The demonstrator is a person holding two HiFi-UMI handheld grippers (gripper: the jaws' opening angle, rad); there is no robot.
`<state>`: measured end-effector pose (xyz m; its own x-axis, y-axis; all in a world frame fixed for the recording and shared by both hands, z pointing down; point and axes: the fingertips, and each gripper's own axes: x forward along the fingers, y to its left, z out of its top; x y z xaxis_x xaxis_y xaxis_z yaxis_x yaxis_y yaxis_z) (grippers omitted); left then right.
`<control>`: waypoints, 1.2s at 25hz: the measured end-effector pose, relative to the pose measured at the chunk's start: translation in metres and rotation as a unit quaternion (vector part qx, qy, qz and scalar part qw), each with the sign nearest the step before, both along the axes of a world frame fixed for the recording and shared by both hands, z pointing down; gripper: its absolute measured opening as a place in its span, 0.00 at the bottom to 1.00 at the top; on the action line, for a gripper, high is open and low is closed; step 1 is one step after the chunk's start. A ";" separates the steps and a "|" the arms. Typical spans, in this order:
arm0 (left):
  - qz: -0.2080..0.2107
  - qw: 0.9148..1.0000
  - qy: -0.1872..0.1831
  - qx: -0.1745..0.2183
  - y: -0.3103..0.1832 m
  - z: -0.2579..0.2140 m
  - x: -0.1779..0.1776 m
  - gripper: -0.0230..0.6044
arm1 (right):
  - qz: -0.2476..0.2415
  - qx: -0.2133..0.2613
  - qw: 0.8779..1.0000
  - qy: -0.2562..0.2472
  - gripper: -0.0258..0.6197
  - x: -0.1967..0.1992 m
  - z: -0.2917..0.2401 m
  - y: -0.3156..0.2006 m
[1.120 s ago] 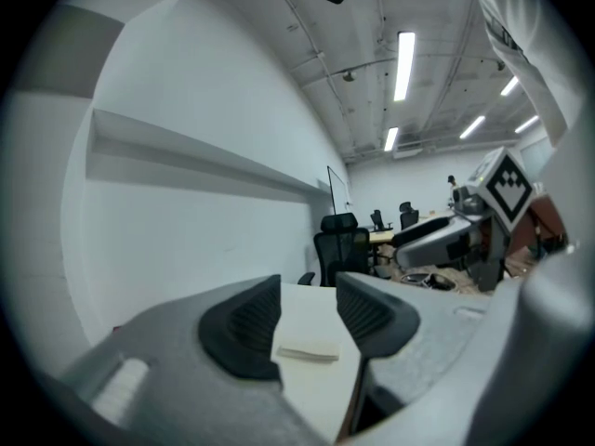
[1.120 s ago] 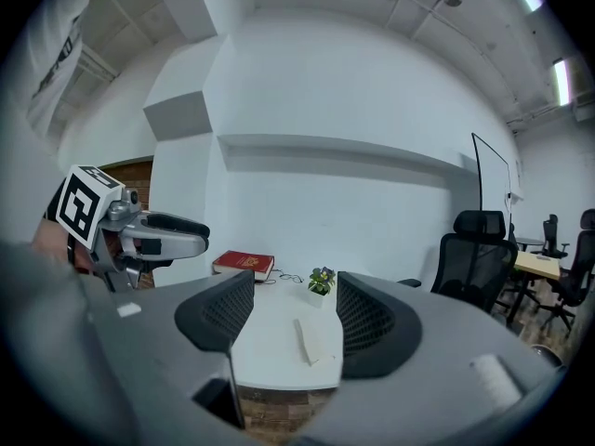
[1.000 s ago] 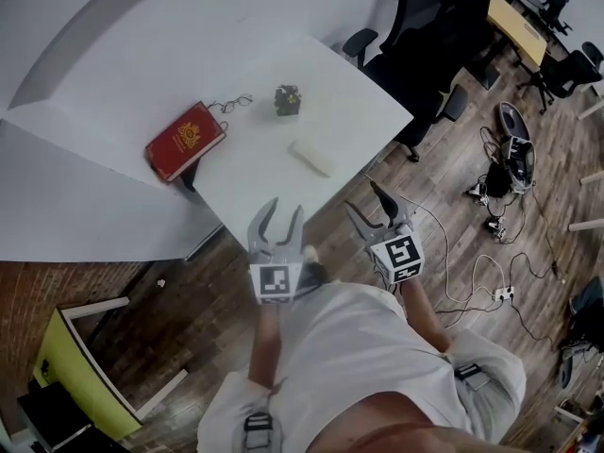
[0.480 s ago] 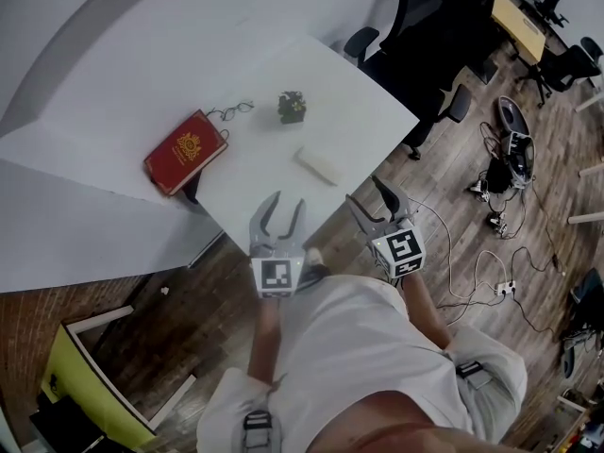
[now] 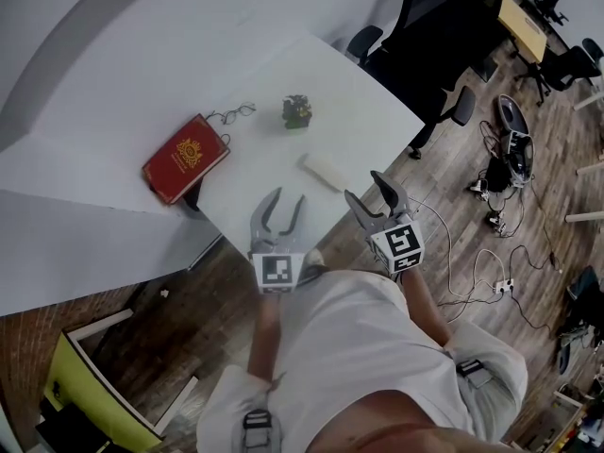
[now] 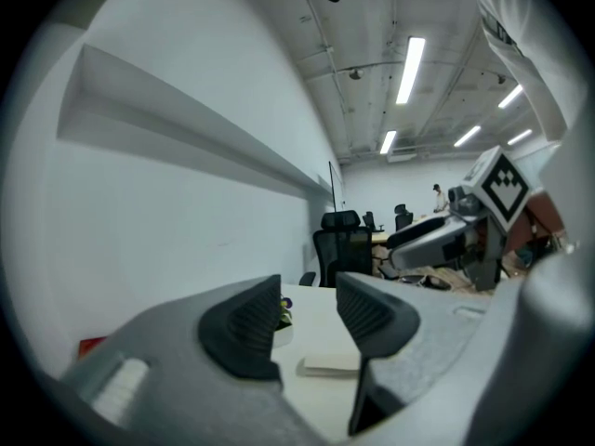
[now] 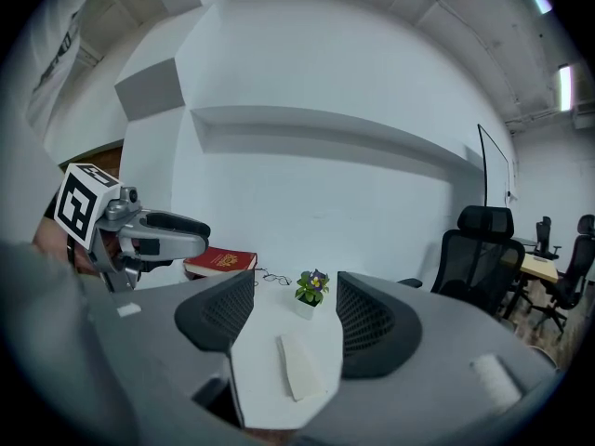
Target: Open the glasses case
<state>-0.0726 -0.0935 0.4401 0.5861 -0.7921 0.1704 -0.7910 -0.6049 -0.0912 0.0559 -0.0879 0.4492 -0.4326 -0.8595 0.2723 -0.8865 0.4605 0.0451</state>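
The white glasses case lies closed on the white table, toward its near right side. It shows between the jaws in the right gripper view and low in the left gripper view. My left gripper hovers over the table's near edge, open and empty. My right gripper is open and empty too, just right of the near corner and short of the case. Each gripper appears in the other's view: the left gripper, the right gripper.
A red book lies at the table's left, a pair of glasses behind it, and a small potted plant sits beyond the case. Black office chairs stand past the far right edge. Cables trail on the wooden floor.
Both grippers have moved forward toward the table and the case, jaws staying open. The table contents have not moved.
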 end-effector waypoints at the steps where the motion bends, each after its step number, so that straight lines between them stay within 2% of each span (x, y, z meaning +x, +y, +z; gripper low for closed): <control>1: 0.001 1.000 0.000 -0.003 -0.003 0.002 -0.001 0.33 | 0.001 -0.002 1.000 0.001 0.47 -0.001 0.001 -0.004; 4: 0.011 1.000 -0.008 0.006 -0.013 0.008 -0.001 0.33 | 0.005 -0.008 1.000 0.003 0.47 -0.002 0.007 -0.013; 7: 0.011 1.000 -0.004 -0.014 -0.019 0.018 0.001 0.33 | 0.007 -0.016 1.000 0.007 0.47 -0.002 0.015 -0.020; 10: 0.017 1.000 -0.010 -0.013 -0.027 0.025 0.004 0.33 | 0.008 -0.029 1.000 0.009 0.47 -0.001 0.023 -0.024; 15: 0.013 0.999 -0.019 -0.033 -0.039 0.044 0.010 0.33 | 0.002 -0.047 0.999 0.012 0.47 0.004 0.040 -0.035; 21: -0.001 0.998 -0.049 -0.049 -0.053 0.067 0.021 0.33 | -0.023 -0.079 0.996 0.024 0.47 0.013 0.066 -0.049; 26: -0.016 0.996 -0.050 -0.068 -0.067 0.088 0.026 0.33 | -0.054 -0.093 0.994 0.028 0.47 0.012 0.089 -0.063; 30: -0.024 0.994 -0.058 -0.090 -0.077 0.108 0.032 0.33 | -0.076 -0.121 0.989 0.036 0.47 0.014 0.107 -0.069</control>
